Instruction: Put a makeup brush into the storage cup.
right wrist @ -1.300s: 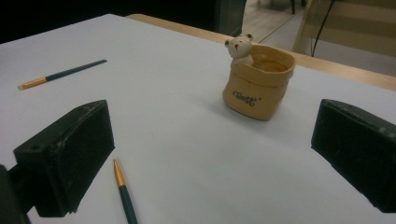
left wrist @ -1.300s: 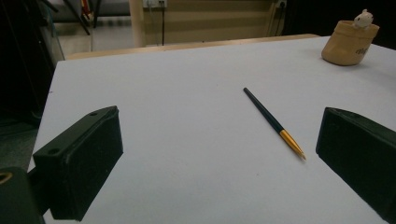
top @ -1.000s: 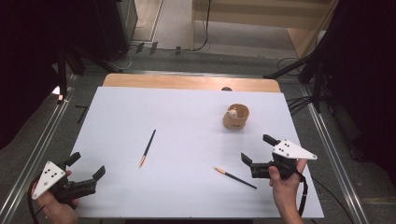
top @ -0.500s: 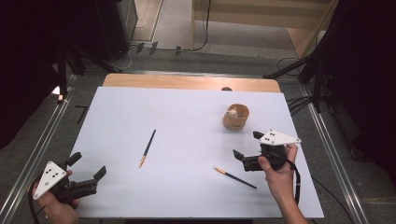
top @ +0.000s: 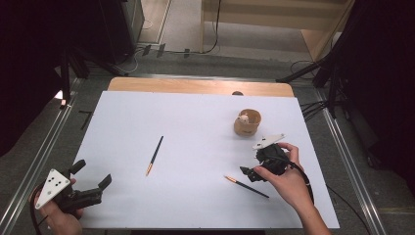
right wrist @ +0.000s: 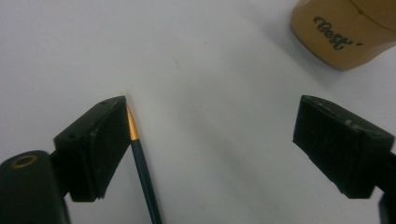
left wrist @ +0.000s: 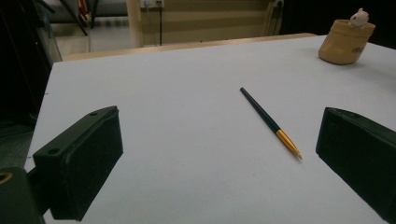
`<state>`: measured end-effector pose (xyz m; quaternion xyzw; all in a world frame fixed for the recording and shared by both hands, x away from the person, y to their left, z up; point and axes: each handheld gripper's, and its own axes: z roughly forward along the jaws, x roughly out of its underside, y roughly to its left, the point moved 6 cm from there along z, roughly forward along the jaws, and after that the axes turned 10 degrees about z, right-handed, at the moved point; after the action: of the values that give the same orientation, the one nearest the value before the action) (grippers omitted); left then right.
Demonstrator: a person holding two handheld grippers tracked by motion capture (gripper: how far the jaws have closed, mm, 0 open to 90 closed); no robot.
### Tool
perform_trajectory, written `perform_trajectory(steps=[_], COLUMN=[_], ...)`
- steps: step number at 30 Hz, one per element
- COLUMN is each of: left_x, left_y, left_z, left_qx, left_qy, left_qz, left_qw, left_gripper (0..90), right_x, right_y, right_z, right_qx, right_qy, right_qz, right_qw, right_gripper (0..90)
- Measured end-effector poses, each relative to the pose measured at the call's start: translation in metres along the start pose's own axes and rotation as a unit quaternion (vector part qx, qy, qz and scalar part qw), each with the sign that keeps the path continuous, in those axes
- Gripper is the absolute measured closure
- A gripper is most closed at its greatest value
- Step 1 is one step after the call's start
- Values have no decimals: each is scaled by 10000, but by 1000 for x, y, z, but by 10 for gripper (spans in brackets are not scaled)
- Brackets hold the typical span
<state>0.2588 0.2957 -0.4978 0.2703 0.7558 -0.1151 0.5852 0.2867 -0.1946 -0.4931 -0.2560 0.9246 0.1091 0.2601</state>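
Observation:
Two dark pens with gold tips lie on the white table sheet [top: 195, 122]. One pen [top: 154, 155] [left wrist: 268, 120] lies left of the middle, ahead of my left gripper [top: 92, 175] [left wrist: 219, 126], which is open and holds nothing near the front left corner. The other pen [top: 247, 186] [right wrist: 142, 172] lies at the front right. My right gripper [top: 249, 165] [right wrist: 215, 112] hangs over its gold end. Its jaws have just been closing a little but are still open, with the pen between them, close against the left jaw in the right gripper view.
A tan cup [top: 247, 122] [left wrist: 345, 42] [right wrist: 345, 32] with lettering and a small white figure inside stands at the right rear, just beyond the right gripper. A bare wooden strip [top: 195, 85] marks the table's far edge. Metal rails run along both sides.
The right hand has moved left and forward to the front right pen and turned its jaws down over the gold end. The left gripper has kept still.

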Motion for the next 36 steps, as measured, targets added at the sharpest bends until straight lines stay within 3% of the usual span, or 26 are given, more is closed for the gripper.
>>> perform_trajectory(steps=[1,2,3,4,6,9,10,11,12,13,14,18,19,20,22,23,25,26,29,32,33,36], left_x=[0,0,0,0,0,0,0,0,0,0,0,0,0,0,0,0,0,0,0,0,0,-1], left_y=[0,0,0,0,0,0,0,0,0,0,0,0,0,0,0,0,-1,-1,-1,-1,-2,-2], left_z=[0,0,0,0,0,0,0,0,0,0,0,0,0,0,0,0,0,0,0,1,1,0], left_qx=[2,2,0,0,-2,-1,-1,0,1,2,1,13,17,20,15,16,17,20,14,18,30,27], left_qy=[3,3,5,5,8,3,1,0,-1,1,1,-1,-1,-3,-4,-4,-2,-1,13,15,13,-2], left_qz=[5,3,2,2,-2,4,-1,-5,-3,-5,-2,2,2,0,1,-2,-4,-4,-1,8,3,10], left_qw=[10000,10000,10000,10000,10000,10000,10000,10000,10000,10000,10000,10000,10000,10000,10000,10000,10000,10000,10000,10000,10000,10000], left_gripper=[12,12,12,12,12,12,12,12,12,12,12,12,12,12,12,12,12,13,12,12,12,12], right_x=[2,2,4,4,7,9,9,12,12,13,16,20,20,22,23,24,25,26,25,25,24,24], right_y=[4,4,9,9,14,17,19,21,21,23,27,30,30,31,31,29,30,30,28,29,30,32], right_z=[3,3,8,8,16,19,21,23,23,24,26,30,30,33,34,36,38,39,40,41,41,41], right_qx=[-78,-78,-80,-80,-72,-148,-210,-295,-295,-370,-523,-610,-610,-591,-546,-475,-457,-385,-265,-196,-106,-77], right_qy=[263,263,557,557,921,1096,1185,1377,1377,1469,1691,2092,2092,2223,2299,2372,2413,2461,2423,2438,2502,2520], right_qz=[-77,-77,-231,-231,-347,-348,-346,-415,-415,-487,-567,-736,-736,-754,-747,-794,-775,-828,-833,-898,-973,-939], right_qw=[9996,9996,9982,9982,9951,9933,9921,9892,9892,9873,9826,9732,9732,9703,9688,9670,9663,9649,9663,9655,9632,9631], right_gripper=[145,145,148,148,159,185,204,301,301,352,406,554,554,596,613,666,689,750,838,843,845,848])
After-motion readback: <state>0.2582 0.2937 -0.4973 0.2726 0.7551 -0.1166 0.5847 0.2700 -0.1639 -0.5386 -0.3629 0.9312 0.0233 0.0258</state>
